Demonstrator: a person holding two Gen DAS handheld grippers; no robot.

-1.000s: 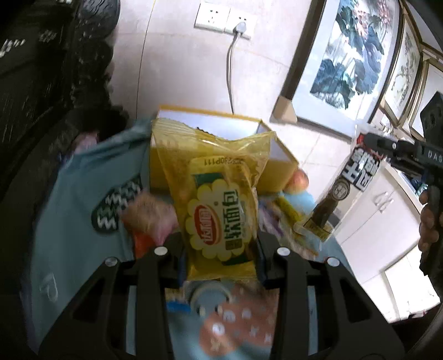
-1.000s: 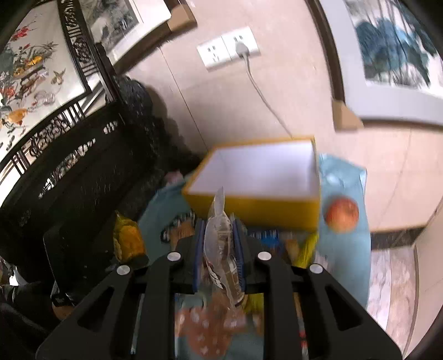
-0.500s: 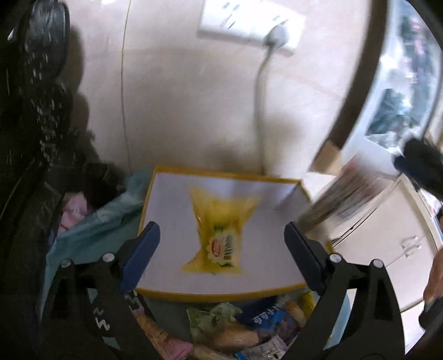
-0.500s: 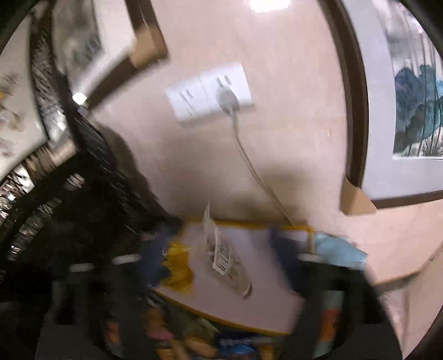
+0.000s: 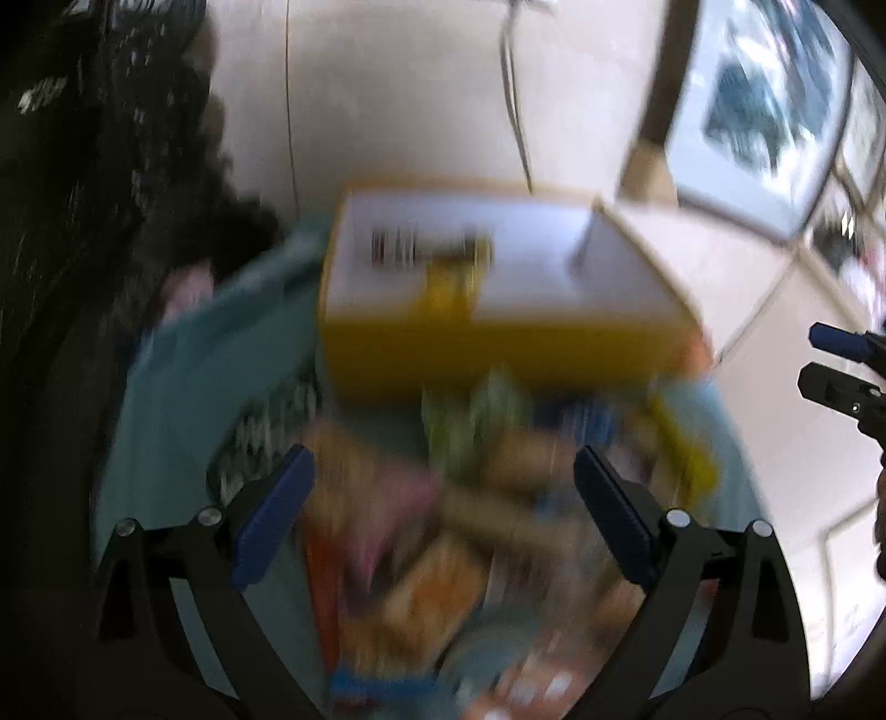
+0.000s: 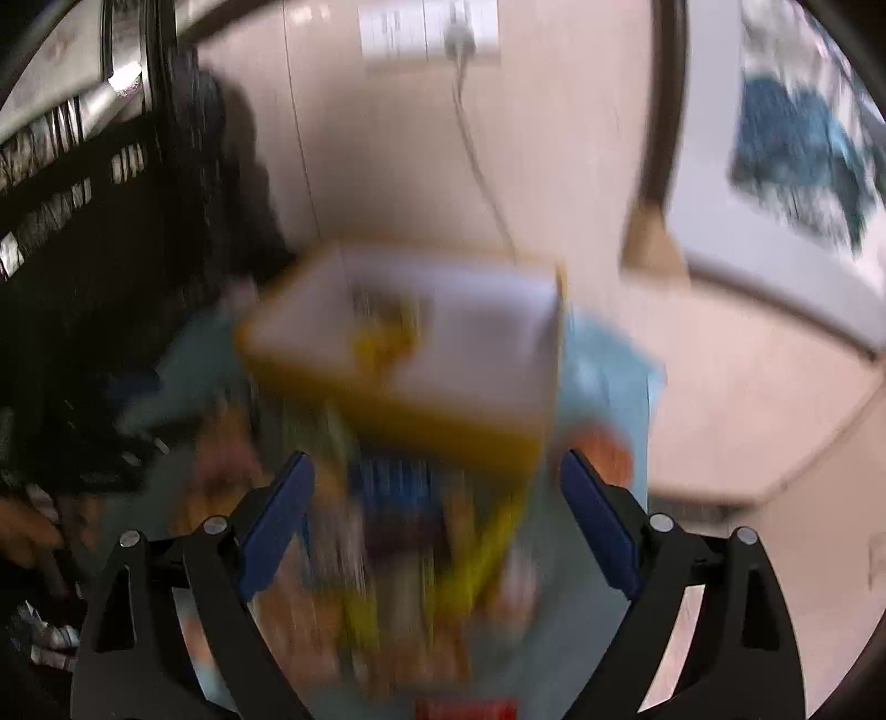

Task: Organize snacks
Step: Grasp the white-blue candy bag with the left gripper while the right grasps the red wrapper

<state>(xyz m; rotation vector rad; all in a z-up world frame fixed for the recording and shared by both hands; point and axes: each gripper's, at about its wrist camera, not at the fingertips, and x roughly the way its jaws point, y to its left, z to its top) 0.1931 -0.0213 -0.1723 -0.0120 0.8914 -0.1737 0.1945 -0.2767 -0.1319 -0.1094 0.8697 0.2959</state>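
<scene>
A yellow box (image 5: 498,343) with a white inside stands at the far end of a blue cloth; it also shows in the right wrist view (image 6: 443,426). Inside it lie a yellow snack packet (image 5: 451,277) and a clear packet with a barcode (image 5: 396,246); both show blurred in the right wrist view (image 6: 387,327). My left gripper (image 5: 443,509) is open and empty above a blurred pile of loose snacks (image 5: 443,526). My right gripper (image 6: 437,515) is open and empty above the same pile (image 6: 421,543).
A blue patterned cloth (image 5: 188,376) covers the table. An orange fruit (image 6: 603,454) lies right of the box. Dark carved furniture (image 5: 66,221) stands at the left. A tiled wall with a socket and cable (image 6: 459,33) is behind. The right gripper shows at the left view's right edge (image 5: 847,371).
Both grippers opened and dropped their packets into the yellow box, then pulled back toward the snack pile. Both views are now motion-blurred.
</scene>
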